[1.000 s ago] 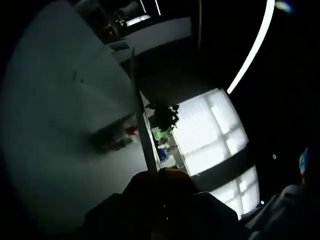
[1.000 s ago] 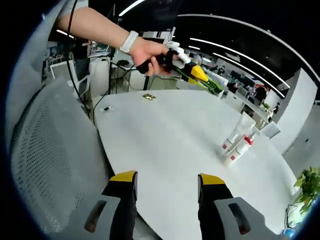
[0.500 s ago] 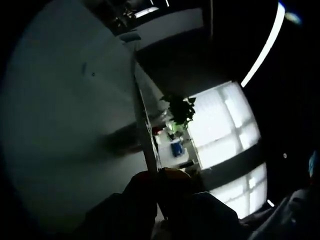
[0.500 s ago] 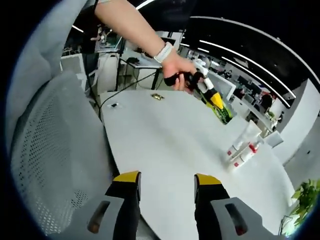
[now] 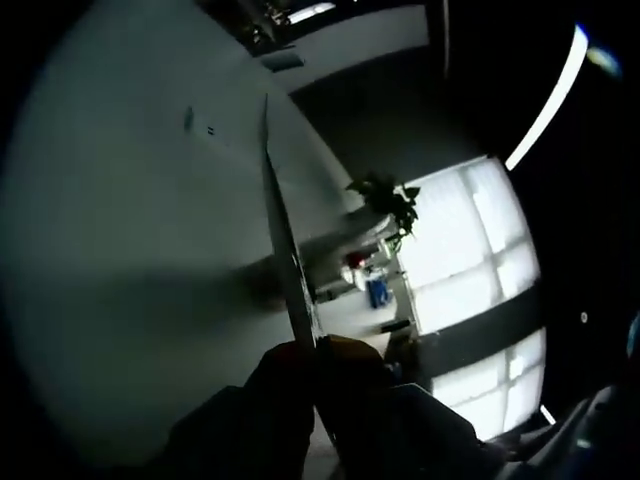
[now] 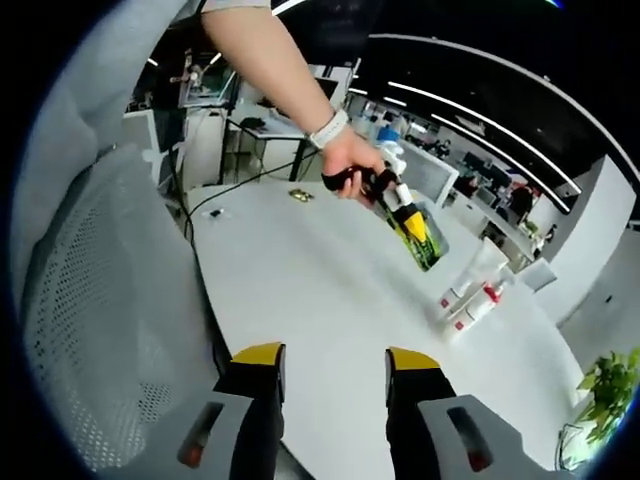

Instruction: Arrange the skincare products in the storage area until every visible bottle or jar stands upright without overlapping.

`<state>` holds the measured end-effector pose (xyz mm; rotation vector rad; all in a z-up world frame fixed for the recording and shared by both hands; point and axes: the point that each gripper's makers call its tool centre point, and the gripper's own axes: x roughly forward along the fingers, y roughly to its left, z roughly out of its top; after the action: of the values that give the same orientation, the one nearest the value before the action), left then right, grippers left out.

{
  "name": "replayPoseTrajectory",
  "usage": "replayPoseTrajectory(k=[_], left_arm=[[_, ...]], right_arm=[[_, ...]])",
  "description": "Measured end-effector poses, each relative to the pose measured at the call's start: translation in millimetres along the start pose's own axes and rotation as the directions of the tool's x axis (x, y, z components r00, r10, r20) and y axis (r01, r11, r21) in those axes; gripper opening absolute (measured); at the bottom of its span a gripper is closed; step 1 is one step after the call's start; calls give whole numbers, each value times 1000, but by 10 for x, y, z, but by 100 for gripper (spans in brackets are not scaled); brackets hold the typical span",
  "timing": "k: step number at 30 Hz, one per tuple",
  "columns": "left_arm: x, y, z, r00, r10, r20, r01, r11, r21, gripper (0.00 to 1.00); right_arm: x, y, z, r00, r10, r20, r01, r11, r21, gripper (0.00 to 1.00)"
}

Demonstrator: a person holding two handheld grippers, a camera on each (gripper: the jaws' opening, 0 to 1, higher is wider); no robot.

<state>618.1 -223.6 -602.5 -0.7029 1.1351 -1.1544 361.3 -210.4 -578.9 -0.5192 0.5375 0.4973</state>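
Note:
Two white skincare tubes with red caps [image 6: 468, 292] lie close together on the round white table [image 6: 320, 290], toward its far right. A hand holds my left gripper [image 6: 410, 225] low over the table, just left of the tubes, tip pointing at them; its jaws look pressed together with nothing between them. In the dim left gripper view its dark jaws [image 5: 322, 348] meet at the bottom, and a small red-capped item [image 5: 355, 260] shows faintly ahead. My right gripper [image 6: 327, 360] hovers at the table's near edge, open and holding nothing.
A grey mesh chair back [image 6: 90, 330] stands close on the left. A small gold item [image 6: 300, 196] and a cable [image 6: 235, 185] lie at the table's far side. A potted plant [image 6: 610, 385] stands beyond the table at the right, with office desks behind.
The hand has carried the left gripper down and to the right, from high above the table to just beside the tubes. The right gripper has stayed open at the table edge.

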Motion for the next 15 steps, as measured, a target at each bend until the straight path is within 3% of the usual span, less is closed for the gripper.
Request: replayPoseTrajectory(k=[15], left_arm=[[197, 198, -52, 998, 37, -47, -37, 999, 5, 0]], right_arm=[[14, -5, -24, 1000, 3, -12, -3, 1000, -6, 33]])
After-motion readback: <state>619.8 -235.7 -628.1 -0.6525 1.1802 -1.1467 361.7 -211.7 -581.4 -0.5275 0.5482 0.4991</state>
